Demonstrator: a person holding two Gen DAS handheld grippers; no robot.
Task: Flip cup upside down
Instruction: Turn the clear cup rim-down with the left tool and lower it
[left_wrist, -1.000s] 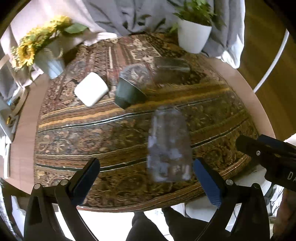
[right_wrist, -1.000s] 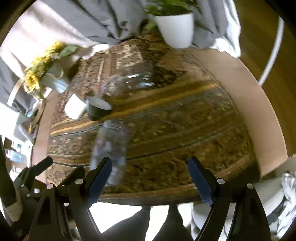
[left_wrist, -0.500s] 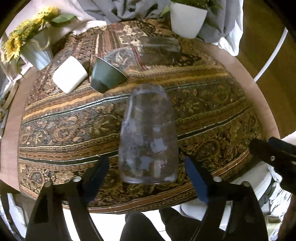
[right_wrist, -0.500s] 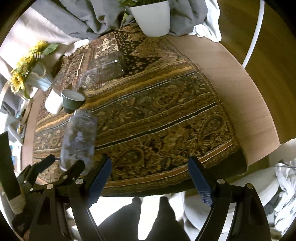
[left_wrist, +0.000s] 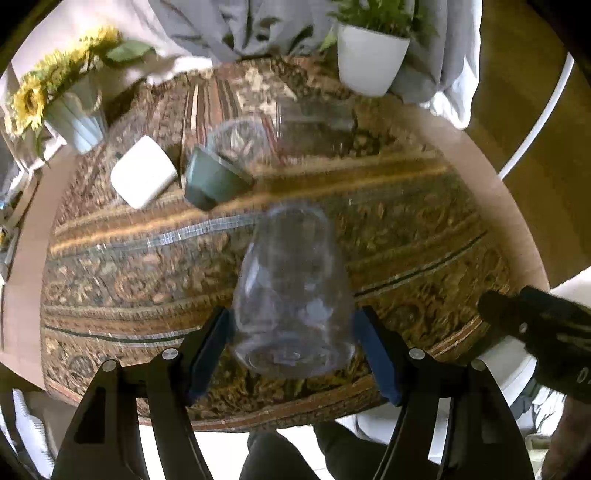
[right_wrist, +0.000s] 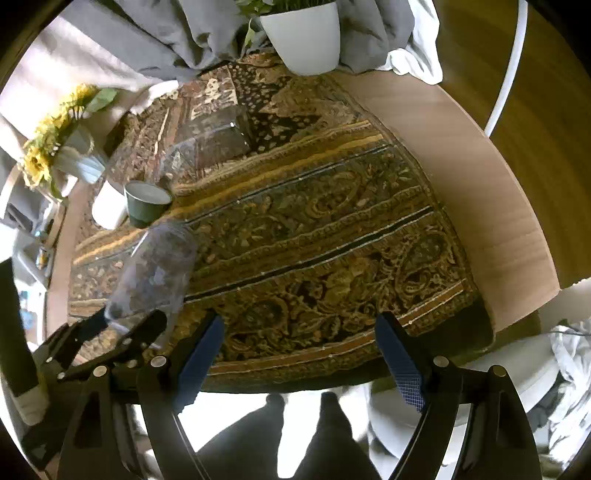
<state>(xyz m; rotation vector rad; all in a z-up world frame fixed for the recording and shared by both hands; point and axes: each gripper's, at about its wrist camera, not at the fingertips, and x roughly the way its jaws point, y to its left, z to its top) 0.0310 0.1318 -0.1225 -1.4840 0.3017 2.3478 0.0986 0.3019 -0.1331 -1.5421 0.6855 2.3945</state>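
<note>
Fingers of your left gripper (left_wrist: 293, 347) clamp the clear plastic cup (left_wrist: 293, 295) near its base, above the patterned cloth's (left_wrist: 406, 236) near edge. Your right gripper (right_wrist: 295, 354) hangs apart, holding nothing. Farther off sit a green cup (left_wrist: 212, 181), a white cup (left_wrist: 142, 175) and a potted plant (left_wrist: 369, 55).

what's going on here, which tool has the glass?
The left tool is closed around a clear glass cup, its blue pads against both sides near the wide end. The cup sits over the patterned brown tablecloth near the table's front edge. The right tool is open and holds nothing, off to the side. Farther back are a dark green cup, a white cup and two more clear glasses, none being touched.
</note>
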